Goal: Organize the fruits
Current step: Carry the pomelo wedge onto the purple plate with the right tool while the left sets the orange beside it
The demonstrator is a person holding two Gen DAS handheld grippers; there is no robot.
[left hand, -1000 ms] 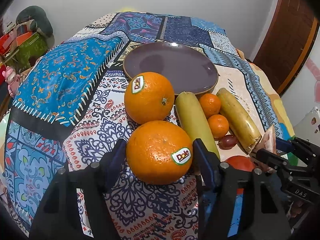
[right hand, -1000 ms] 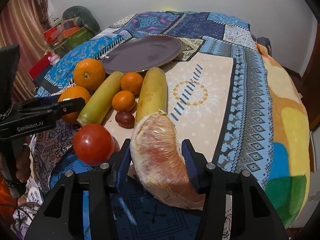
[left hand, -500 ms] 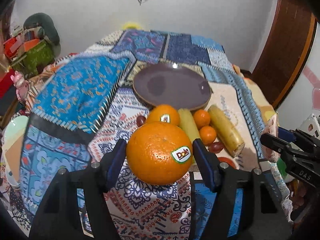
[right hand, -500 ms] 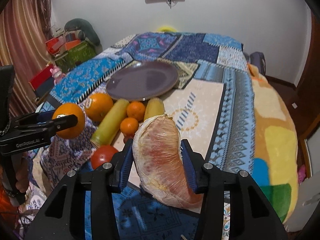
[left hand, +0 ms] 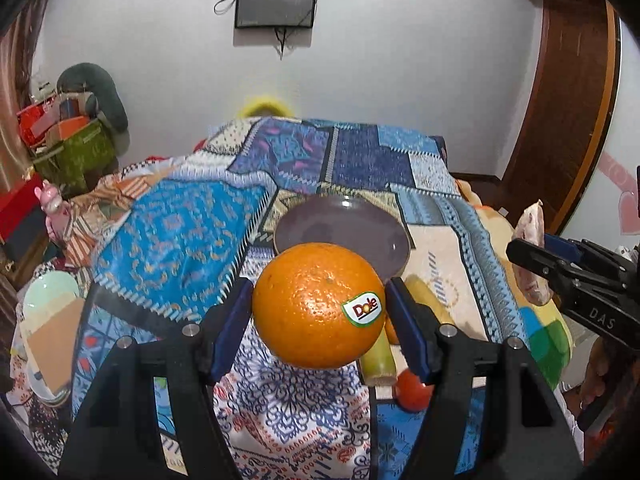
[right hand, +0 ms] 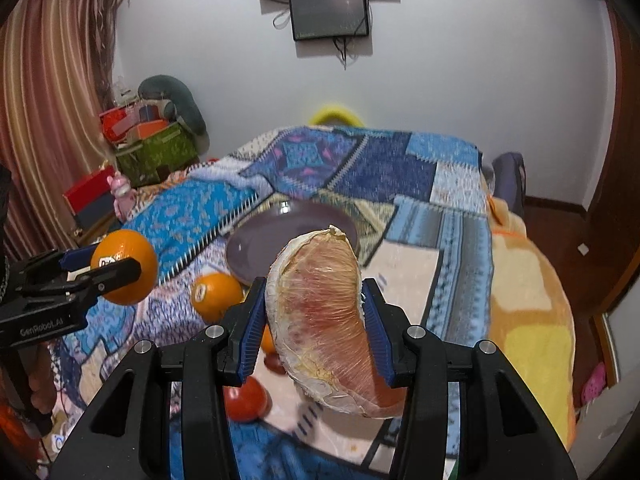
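My left gripper (left hand: 320,308) is shut on a large orange (left hand: 316,304) with a Dole sticker, held in the air above the patchwork cloth. My right gripper (right hand: 314,312) is shut on a plastic-wrapped pomelo wedge (right hand: 324,320), also lifted. An empty purple plate (left hand: 340,228) (right hand: 272,240) lies on the cloth just beyond both. In the right wrist view a second orange (right hand: 216,296) rests on the cloth near the plate, and a red tomato (right hand: 246,400) sits lower down. The left gripper with its orange (right hand: 124,266) shows at the left there.
A yellow-green banana (left hand: 378,356) and the tomato (left hand: 412,390) peek out under the held orange. A green box (right hand: 156,150) with clutter stands at the far left by a striped curtain (right hand: 48,100). A wooden door (left hand: 568,112) is on the right, a dark screen (right hand: 330,12) on the wall.
Both grippers have risen with their fruit, tilting up so the wall and screen come into view. The fruit left on the cloth now lies lower and mostly hidden behind the held pieces.
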